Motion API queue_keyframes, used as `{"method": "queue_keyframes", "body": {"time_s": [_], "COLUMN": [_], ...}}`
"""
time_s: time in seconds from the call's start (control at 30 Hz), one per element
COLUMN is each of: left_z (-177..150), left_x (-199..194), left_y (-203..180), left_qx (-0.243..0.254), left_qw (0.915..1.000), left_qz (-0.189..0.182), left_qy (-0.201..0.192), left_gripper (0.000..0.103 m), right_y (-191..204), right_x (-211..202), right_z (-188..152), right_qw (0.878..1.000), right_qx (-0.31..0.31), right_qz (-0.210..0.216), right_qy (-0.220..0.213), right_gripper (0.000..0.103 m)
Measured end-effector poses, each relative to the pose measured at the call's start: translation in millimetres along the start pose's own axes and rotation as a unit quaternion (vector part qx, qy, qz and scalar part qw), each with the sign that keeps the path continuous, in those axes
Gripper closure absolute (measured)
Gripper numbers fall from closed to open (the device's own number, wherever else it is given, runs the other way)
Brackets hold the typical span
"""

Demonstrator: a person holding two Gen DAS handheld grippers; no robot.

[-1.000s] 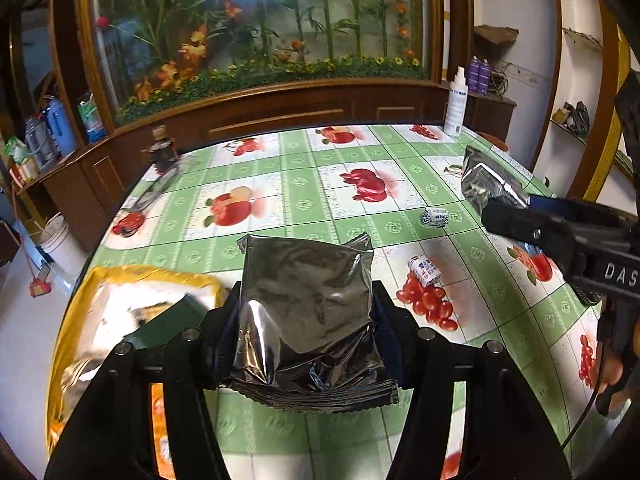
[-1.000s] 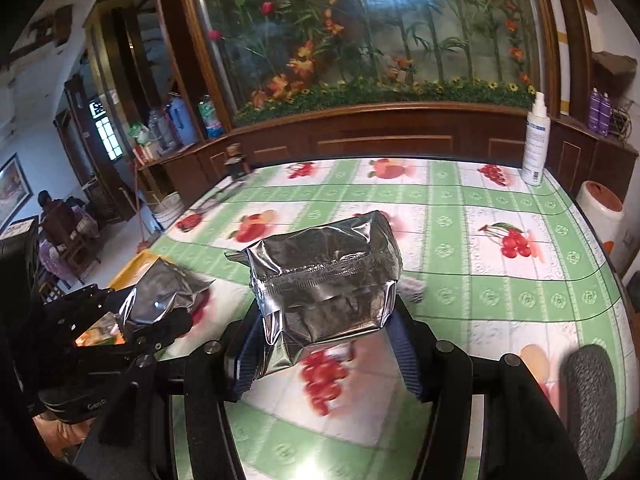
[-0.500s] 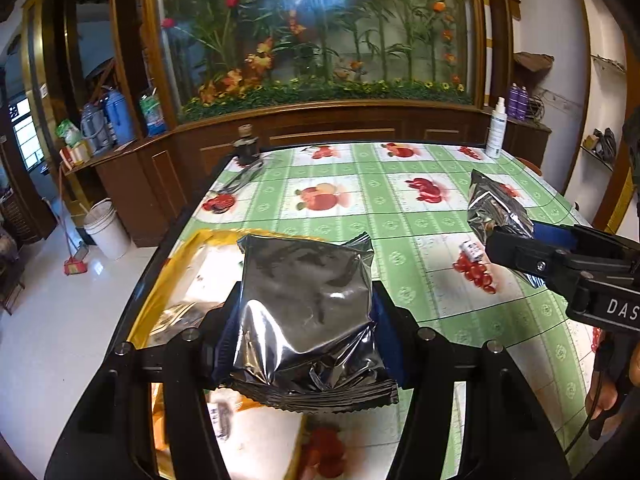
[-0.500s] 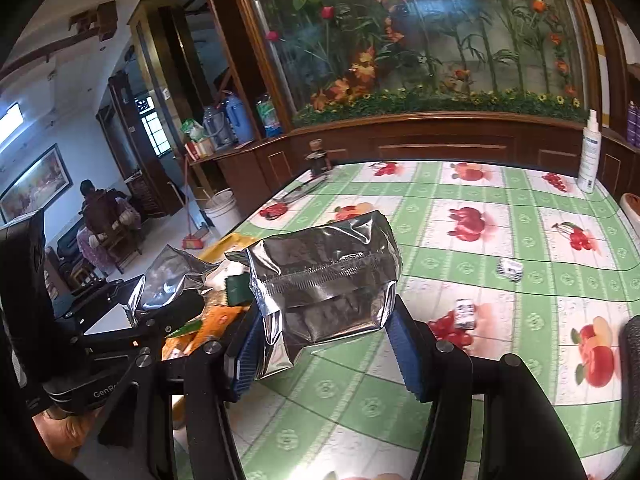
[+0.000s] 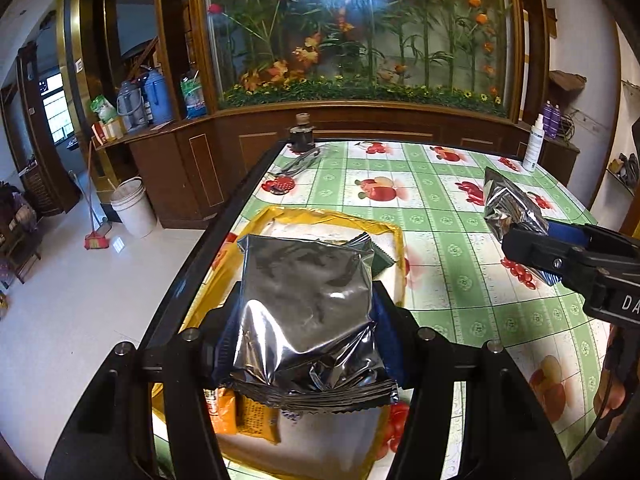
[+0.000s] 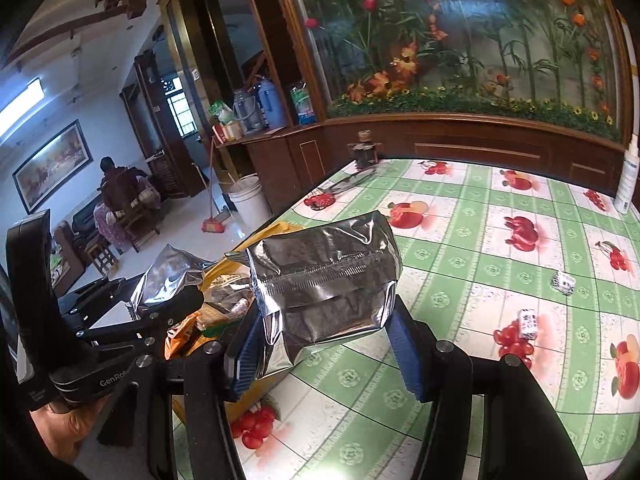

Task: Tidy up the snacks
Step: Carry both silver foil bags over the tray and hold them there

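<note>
The left gripper [image 5: 304, 320] pinches a silver pouch [image 5: 306, 316] directly above the yellow tray [image 5: 394, 232], apparently for dropping in. The right gripper [image 6: 324, 344] clamps a second silver packet [image 6: 326, 280] beside it, waiting.

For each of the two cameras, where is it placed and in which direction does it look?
Left wrist view: it sits on the left tool, looks forward over its silver snack packet and the yellow tray; the right tool shows at right.
Right wrist view: it sits on the right tool, looks over its own silver packet toward the table; the left tool and a hand show at left.
Shared: tray, table, flower cabinet.
</note>
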State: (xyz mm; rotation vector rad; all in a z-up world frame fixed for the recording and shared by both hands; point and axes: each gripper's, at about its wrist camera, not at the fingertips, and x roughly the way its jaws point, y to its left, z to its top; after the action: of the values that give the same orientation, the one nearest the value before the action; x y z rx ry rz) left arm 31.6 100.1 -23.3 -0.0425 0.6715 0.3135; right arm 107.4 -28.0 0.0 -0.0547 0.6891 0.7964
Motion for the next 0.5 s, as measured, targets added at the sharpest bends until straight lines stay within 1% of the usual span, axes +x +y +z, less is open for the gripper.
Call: {"method": "queue_keyframes", "body": {"time_s": [0.3, 0.5], "left_z": [-8.6, -13.9], "left_x": [-2.0, 0.5], "left_y": [34.5, 47.0], "left_qx": [-0.029, -0.035], "left_qw": [0.9995, 0.9992], "left_qz": [0.014, 0.015], "left_qy": [0.003, 0.009], "left_gripper": [0.045, 0.045], "right_y": [27.2, 39.0], "right_x": [23.4, 44.8], "right_z": [10.1, 16.7], "right_qw": [1.000, 0.999], "right_qx": [-0.016, -0.019], "right_qz": [0.015, 0.029], "right_qy": [0.009, 0.017], "right_gripper": [0.044, 0.044]}}
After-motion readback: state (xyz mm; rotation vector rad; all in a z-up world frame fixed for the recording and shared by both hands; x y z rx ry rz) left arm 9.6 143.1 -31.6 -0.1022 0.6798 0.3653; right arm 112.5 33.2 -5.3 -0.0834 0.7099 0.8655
